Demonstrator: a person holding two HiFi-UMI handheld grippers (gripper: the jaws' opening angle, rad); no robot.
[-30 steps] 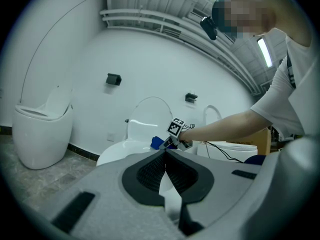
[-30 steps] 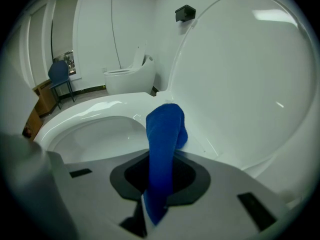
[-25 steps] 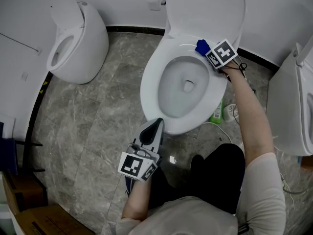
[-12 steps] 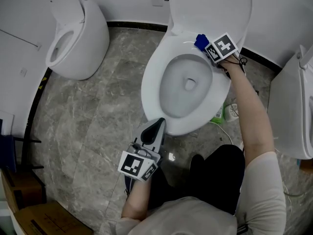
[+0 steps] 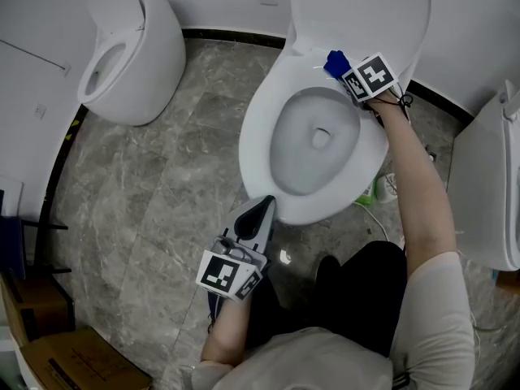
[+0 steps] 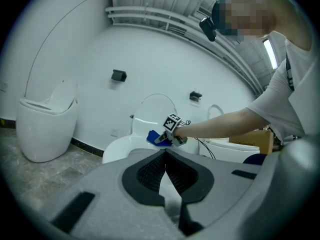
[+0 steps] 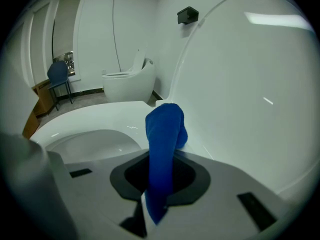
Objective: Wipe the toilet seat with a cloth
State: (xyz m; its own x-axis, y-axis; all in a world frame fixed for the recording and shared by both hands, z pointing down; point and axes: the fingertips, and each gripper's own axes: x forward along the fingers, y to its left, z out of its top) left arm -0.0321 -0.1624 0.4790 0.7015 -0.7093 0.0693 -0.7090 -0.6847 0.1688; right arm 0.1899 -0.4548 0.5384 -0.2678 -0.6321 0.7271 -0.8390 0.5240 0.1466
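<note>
- The right hand-held gripper [image 5: 348, 73] is pinching a blue cloth [image 5: 335, 61] against the rear right of the white toilet seat [image 5: 258, 128], just below the raised lid [image 5: 357, 6].
- The cloth has been edging slightly back toward the hinge. The wiping looks barely begun, with most of the seat still to do.
- The left hand-held gripper [image 5: 262, 207] is idling near the seat's front edge, jaws closed and empty.

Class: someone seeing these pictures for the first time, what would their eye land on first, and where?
The vivid blue cloth stands out, clamped in the right gripper at the back of the white oval toilet seat, just below the raised white lid. Next comes the left gripper, jaws shut and empty, near the seat's front rim.
</note>
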